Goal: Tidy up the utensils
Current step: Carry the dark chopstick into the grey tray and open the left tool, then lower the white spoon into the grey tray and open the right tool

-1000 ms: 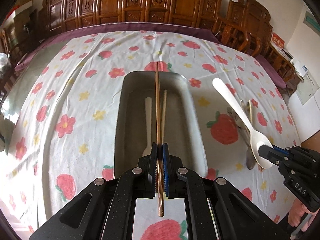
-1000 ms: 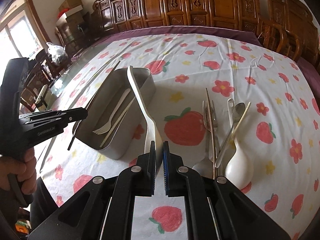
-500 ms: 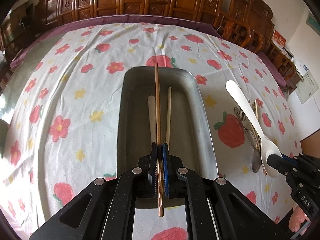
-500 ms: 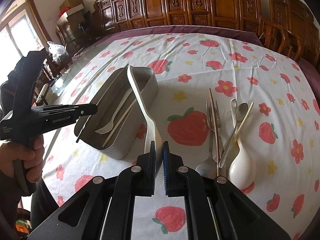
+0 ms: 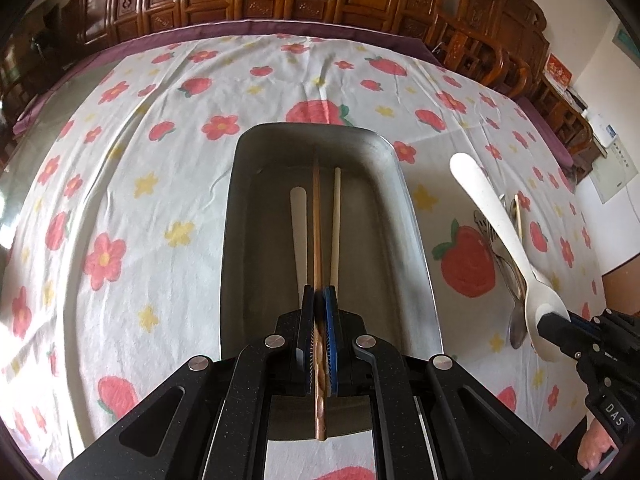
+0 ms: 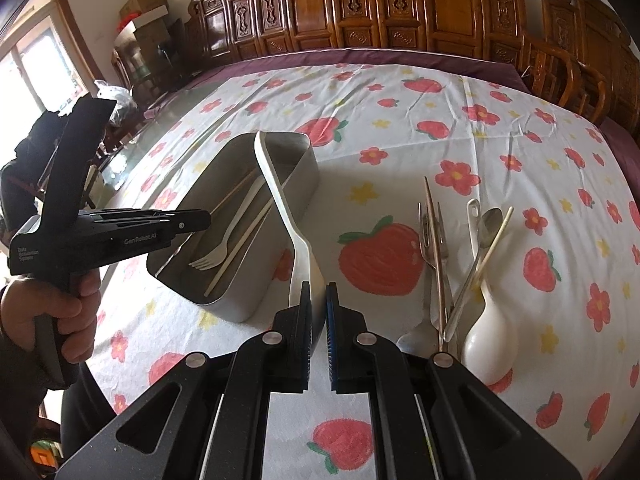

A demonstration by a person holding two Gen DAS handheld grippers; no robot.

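Observation:
A grey metal tray (image 5: 412, 232) stands on the flowered cloth; it also shows in the right wrist view (image 6: 308, 168). My left gripper (image 5: 319, 296) is shut on a brown wooden chopstick (image 5: 317, 216) and holds it lengthwise low over the tray. In the tray lie a pale fork (image 6: 224, 244) and a pale chopstick (image 5: 335, 216). My right gripper (image 6: 318, 292) is shut on the bowl of a white plastic spoon (image 6: 280, 200), handle pointing away, raised beside the tray. The spoon also shows in the left wrist view (image 5: 492, 216).
Right of the tray lie several loose utensils: a metal fork (image 6: 434, 240), a metal spoon (image 6: 490, 224), a pale chopstick (image 6: 496, 240) and a white ladle-like spoon (image 6: 490, 340). Carved wooden chairs (image 6: 400, 4) line the table's far side.
My left gripper has moved down and forward, bringing the brown chopstick lower into the tray. My right gripper holds the white spoon almost still.

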